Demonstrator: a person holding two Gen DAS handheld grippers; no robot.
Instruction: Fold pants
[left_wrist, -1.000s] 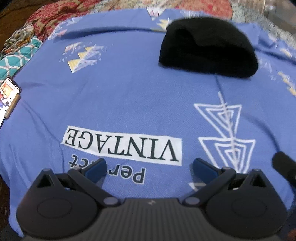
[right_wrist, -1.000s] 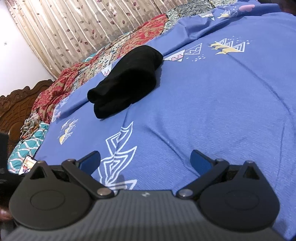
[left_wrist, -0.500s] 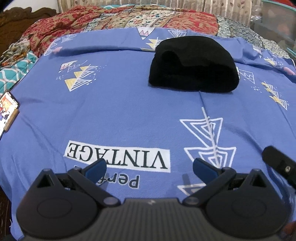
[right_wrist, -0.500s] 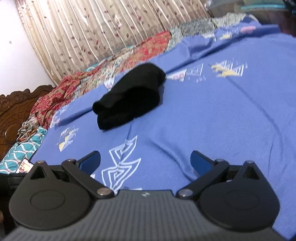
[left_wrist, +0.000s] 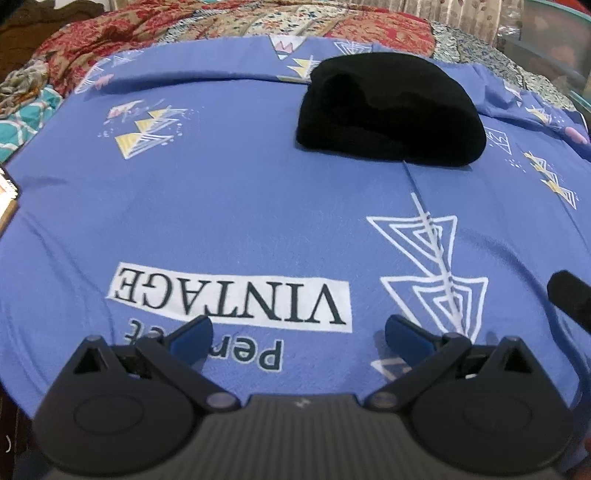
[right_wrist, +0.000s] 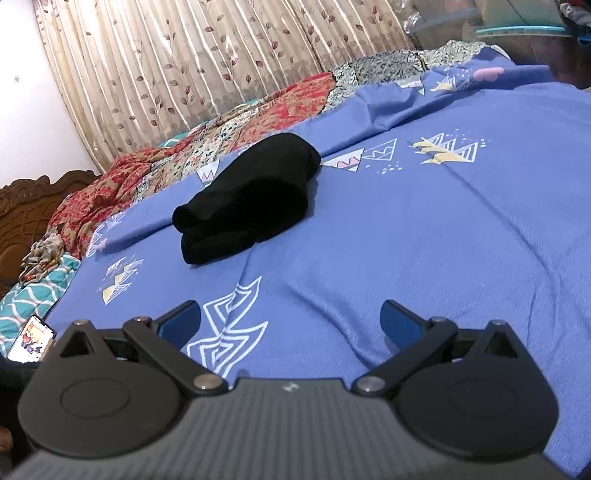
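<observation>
Blue printed bedsheet (left_wrist: 258, 206), patchwork quilt (right_wrist: 258, 122), leaf-print curtain (right_wrist: 184, 62), lit phone (right_wrist: 31, 338)

The blue bedsheet (left_wrist: 258, 206) bears "VINTAGE" in a white box, printed upside down.

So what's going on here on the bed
A person holds a gripper in each hand above a blue bedsheet. The left gripper and right gripper are both open and hold nothing. The black pants lie folded into a compact bundle farther up the sheet, apart from both grippers.
</observation>
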